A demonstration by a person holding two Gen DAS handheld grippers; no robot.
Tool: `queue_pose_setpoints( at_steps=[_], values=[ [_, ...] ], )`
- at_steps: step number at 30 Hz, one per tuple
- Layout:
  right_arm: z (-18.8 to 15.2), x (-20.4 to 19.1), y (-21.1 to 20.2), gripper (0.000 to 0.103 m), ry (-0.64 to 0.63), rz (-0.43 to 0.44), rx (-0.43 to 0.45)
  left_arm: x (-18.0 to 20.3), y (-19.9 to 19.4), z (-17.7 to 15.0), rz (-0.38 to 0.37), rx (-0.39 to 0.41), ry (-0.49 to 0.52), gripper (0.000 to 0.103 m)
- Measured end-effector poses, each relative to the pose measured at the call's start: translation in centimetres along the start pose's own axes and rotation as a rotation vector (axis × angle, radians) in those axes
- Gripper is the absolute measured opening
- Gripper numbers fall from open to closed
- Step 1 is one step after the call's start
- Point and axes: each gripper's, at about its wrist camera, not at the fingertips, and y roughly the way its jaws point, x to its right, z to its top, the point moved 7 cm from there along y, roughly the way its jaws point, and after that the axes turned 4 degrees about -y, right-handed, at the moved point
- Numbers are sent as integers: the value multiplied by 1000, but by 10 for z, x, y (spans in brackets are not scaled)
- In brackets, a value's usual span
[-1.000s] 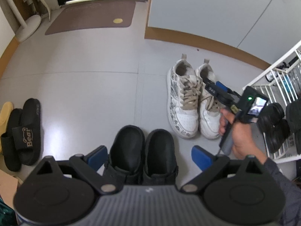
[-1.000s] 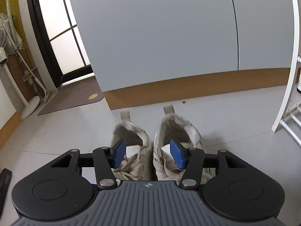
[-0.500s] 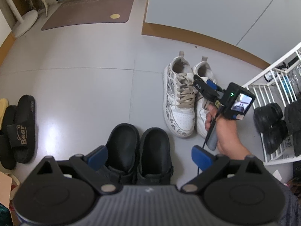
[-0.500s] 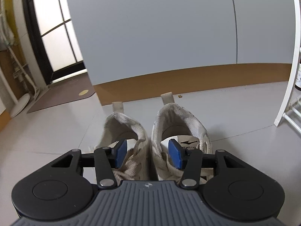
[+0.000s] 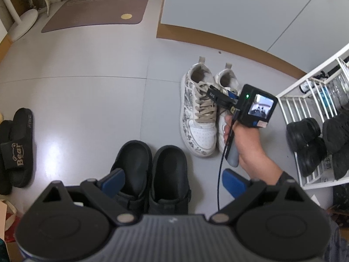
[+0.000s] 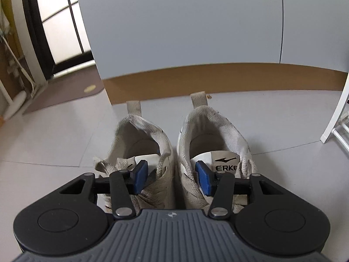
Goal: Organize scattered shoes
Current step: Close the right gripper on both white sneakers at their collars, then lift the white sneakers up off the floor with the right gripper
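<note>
Now, underfoot, grey floor (image 5: 87,100). At far right, white rack (image 5: 305,100) holding dark shoes (image 5: 305,139); up by the door, brown mat (image 5: 93,11). Mid-floor, white sneakers (image 6: 209,144) side by side, heels toward the grey wall, apart from the rack. Just beside the sneaker toes, black clogs (image 5: 168,170), paired. Far left, black slides (image 5: 19,148). Over the clogs, left gripper (image 5: 173,183) hovering, jaws wide, gripping nothing. Down at the sneakers, right gripper (image 6: 172,179), held in a hand (image 5: 246,148), jaws about half wide: one pad (image 6: 139,176) inside each shoe mouth, both inner collars between, not squeezed.
</note>
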Motion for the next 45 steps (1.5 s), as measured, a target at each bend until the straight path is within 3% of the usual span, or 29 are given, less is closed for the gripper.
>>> queue_pose_setpoints(
  at_steps=[4,10,17,22,34,45],
  values=[
    [-3,2,7,42,8,-19,-36,-3,1,-1,-1,-2,-10,97],
    [-9,-6,14,41,-75,-67,-64,-2,-1,-2,-10,-6,-3,97],
    [-12,-7,19,41,-158,-35,-100,-9,-4,-1,-4,8,-12,97],
    [-12,-4,11,25,-175,-16,-82,-13,-10,3,14,37,-12,97],
    [-27,13,-20,23,-185,39,-38,7,-16,1,-37,25,36,98],
    [-36,20,-36,21,-221,52,-76,-7,-20,8,19,53,42,97]
  ],
)
